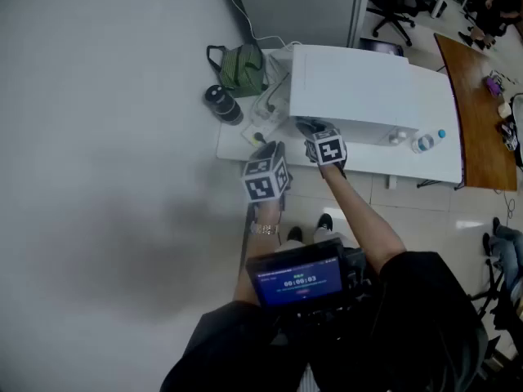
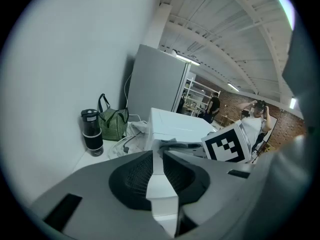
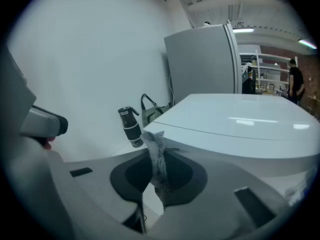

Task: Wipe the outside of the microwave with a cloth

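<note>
Pinching the grey cloth (image 3: 153, 136), my right hand-held gripper (image 3: 156, 153) holds it at the near left corner of the white microwave (image 1: 368, 88) on the surface (image 1: 433, 166). My left hand-held gripper (image 2: 161, 156) hovers just beside it, jaws slightly spread and empty. A black bottle (image 1: 222, 104) and a green bag (image 1: 241, 68) stand far left.
</note>
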### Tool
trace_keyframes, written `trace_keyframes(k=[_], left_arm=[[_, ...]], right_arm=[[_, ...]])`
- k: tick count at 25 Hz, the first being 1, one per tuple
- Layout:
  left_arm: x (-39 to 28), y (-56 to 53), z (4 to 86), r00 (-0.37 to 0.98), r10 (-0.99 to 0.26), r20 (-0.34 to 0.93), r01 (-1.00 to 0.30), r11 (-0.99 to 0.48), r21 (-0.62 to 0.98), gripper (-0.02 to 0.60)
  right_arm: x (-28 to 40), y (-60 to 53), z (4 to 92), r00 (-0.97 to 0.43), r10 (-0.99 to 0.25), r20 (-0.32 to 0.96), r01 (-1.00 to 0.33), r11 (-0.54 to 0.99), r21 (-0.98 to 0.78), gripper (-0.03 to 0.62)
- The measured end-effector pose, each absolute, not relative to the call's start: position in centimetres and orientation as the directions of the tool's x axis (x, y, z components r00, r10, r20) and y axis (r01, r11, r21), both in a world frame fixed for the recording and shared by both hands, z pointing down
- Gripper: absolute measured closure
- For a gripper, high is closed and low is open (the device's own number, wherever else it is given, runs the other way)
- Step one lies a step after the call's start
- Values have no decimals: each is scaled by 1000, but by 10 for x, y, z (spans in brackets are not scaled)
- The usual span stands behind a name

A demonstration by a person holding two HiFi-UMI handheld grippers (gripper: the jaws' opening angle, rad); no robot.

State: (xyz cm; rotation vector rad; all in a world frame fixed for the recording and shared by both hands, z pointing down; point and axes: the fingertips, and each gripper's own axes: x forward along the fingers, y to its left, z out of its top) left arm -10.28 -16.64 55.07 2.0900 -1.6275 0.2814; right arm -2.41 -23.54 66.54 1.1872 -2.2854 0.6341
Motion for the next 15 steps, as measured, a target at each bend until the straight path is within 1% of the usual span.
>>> trace_keyframes(k=[4, 7, 10, 15], left_arm=[[-74, -179, 541, 270, -866, 420, -957, -193, 219, 531], [-48, -189, 538, 300, -856, 420, -951, -232, 205, 531], [-24, -201, 525, 352, -847, 397, -933, -287, 215, 531], [6, -214, 504, 422, -835, 354, -905, -364, 220, 531]], right_arm=[[46, -244, 675, -481, -616, 623, -863, 457, -214, 551], [110, -242, 683, -431, -623, 653, -896, 382, -226, 551], [181, -237, 686, -345, -654, 673, -938, 271, -217, 551], [303, -227, 676, -146, -730, 667, -986, 54, -157, 551]])
